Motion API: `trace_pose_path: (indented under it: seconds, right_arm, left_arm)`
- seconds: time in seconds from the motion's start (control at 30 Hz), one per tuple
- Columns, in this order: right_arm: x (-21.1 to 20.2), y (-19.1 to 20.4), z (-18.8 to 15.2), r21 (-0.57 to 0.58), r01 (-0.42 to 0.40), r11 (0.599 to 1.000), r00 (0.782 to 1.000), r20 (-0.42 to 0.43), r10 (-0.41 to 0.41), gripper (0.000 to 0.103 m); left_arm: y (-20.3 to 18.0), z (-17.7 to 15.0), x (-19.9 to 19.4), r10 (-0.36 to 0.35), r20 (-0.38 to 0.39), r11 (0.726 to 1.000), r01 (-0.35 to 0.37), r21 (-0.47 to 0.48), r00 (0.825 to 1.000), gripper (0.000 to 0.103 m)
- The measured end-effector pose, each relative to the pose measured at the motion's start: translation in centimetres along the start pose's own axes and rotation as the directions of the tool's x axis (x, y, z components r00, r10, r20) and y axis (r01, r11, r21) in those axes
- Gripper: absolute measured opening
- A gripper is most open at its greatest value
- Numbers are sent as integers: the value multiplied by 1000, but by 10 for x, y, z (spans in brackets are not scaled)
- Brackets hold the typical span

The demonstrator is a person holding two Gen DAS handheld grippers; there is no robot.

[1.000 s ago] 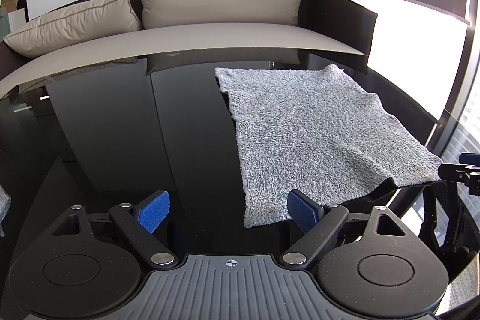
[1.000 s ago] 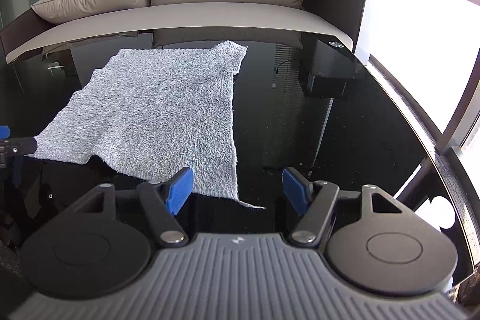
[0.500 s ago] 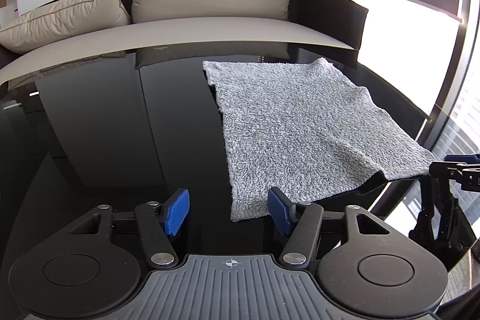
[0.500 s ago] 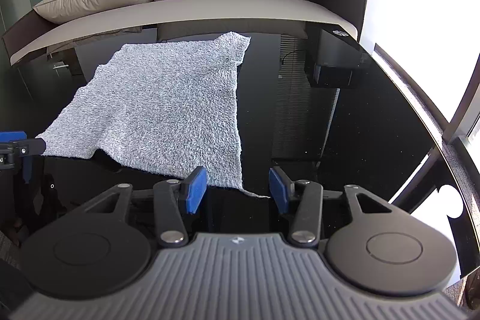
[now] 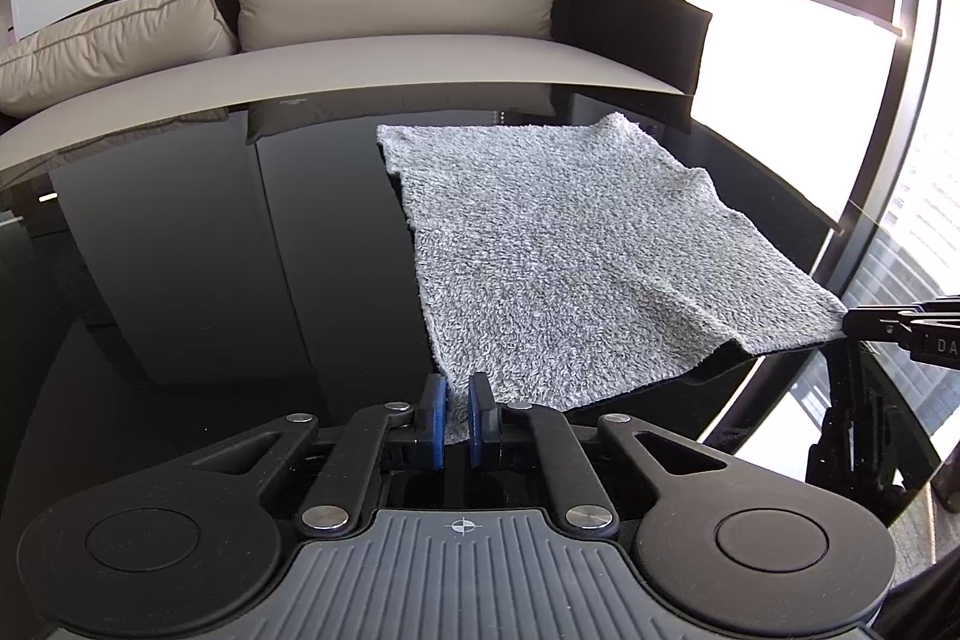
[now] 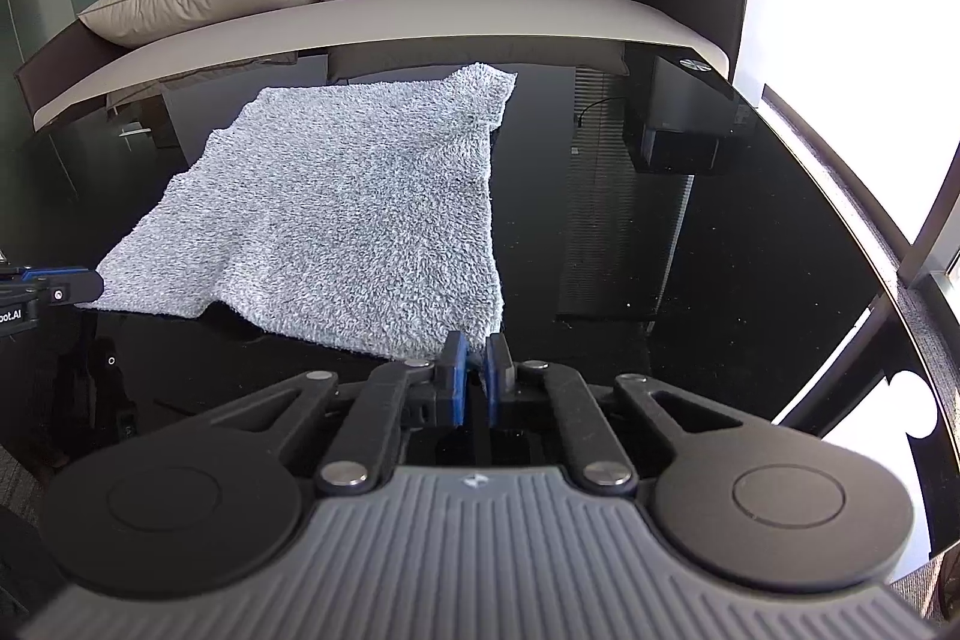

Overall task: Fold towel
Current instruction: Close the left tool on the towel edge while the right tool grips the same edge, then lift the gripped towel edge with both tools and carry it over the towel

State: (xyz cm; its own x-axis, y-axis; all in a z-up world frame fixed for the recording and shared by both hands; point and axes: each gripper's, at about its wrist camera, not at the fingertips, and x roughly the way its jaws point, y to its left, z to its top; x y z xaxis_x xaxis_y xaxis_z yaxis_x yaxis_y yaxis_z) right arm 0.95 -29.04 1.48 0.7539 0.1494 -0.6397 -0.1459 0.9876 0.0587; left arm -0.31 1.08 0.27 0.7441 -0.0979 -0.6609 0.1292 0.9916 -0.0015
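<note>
A grey fluffy towel (image 5: 576,268) lies spread on a glossy black table (image 5: 198,280). My left gripper (image 5: 457,415) is shut on the towel's near left corner. The towel also shows in the right wrist view (image 6: 354,220), where my right gripper (image 6: 475,381) is shut on its near right corner. Both near corners are lifted slightly and the near edge sags between them. The right gripper also shows at the right edge of the left wrist view (image 5: 888,325). The left gripper shows at the left edge of the right wrist view (image 6: 54,286).
A beige sofa (image 5: 390,10) with cushions stands beyond the table's far edge. A black box (image 6: 678,142) shows at the table's right side. Bright windows (image 5: 780,58) lie to the right. The table's curved edge (image 6: 888,292) runs close on the right.
Both grippers moved forward onto the towel's near corners and went from wide open to shut on them. The near edge has lifted off the table.
</note>
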Motion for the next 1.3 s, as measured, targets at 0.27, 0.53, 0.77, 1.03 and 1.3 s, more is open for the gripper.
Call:
trace_pose_path:
  seconds: [0.27, 0.53, 0.77, 1.03, 1.3]
  right_arm:
    - [-6, 0, 3, 11, -19, 1000, 999, 33, 19, 4]
    - [-11, -1, 5, 18, -29, 999, 997, 67, 27, 3]
    - [-10, 0, 4, 18, -28, 999, 998, 57, 27, 3]
    - [-8, 1, 4, 16, -27, 1000, 999, 48, 26, 3]
    - [-8, 2, 3, 14, -28, 1000, 999, 42, 27, 3]
  left_arm:
    - [1, 1, -2, 1, 16, 1000, -1, -17, 1000, 3]
    - [1, 3, -5, -3, 35, 1000, 4, -22, 999, 2]
    - [-3, -1, -2, -6, 1, 1000, 6, -7, 1000, 10]
    - [-2, -2, -1, 10, 5, 1000, -10, -14, 1000, 39]
    - [-5, -2, -1, -20, 3, 1000, 20, -7, 1000, 39]
